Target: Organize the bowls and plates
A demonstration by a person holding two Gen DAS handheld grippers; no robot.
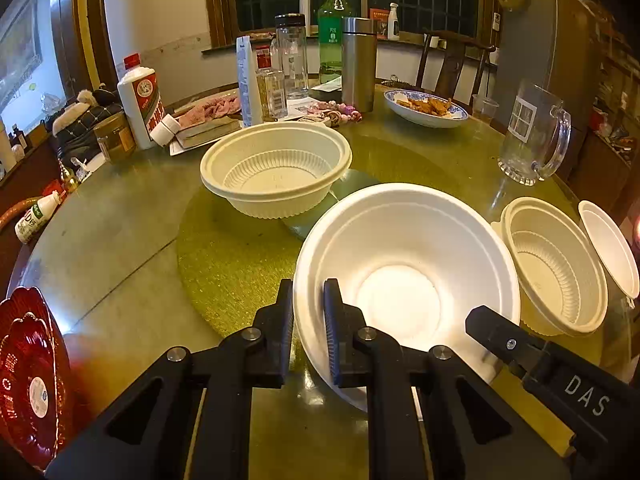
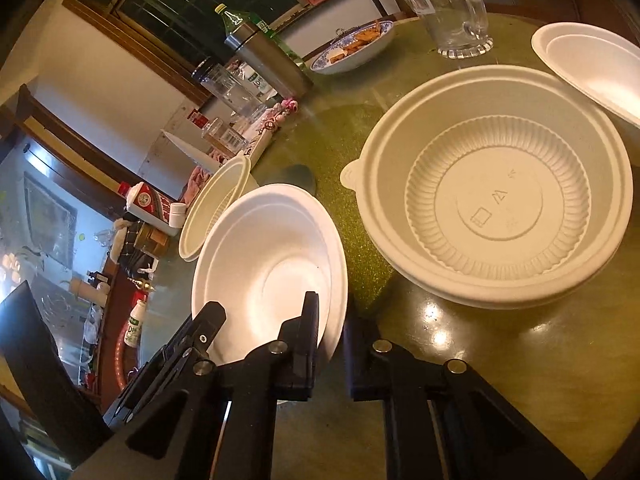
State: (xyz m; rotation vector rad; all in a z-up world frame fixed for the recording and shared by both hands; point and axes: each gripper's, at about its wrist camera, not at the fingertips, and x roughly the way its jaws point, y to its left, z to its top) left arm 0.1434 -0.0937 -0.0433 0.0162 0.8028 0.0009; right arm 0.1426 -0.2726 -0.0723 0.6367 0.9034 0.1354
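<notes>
A white foam bowl [image 1: 404,264] is held between both grippers over the round table. My left gripper [image 1: 308,320] is shut on its near left rim. My right gripper [image 2: 330,332] is shut on its right rim; it also shows in the left wrist view [image 1: 492,328]. The bowl shows in the right wrist view [image 2: 272,264]. A cream ribbed plastic bowl [image 1: 276,168] sits on the green turntable [image 1: 232,264]. A second cream ribbed bowl [image 2: 496,200] sits to the right, also in the left wrist view [image 1: 556,268]. Another white foam bowl [image 2: 592,68] lies beyond it.
Red plates [image 1: 32,376] lie at the table's near left edge. A glass mug [image 1: 532,136], a blue-rimmed dish of food [image 1: 426,108], a steel flask [image 1: 359,64], bottles and jars stand at the back. A small milk bottle [image 1: 36,216] lies at the left.
</notes>
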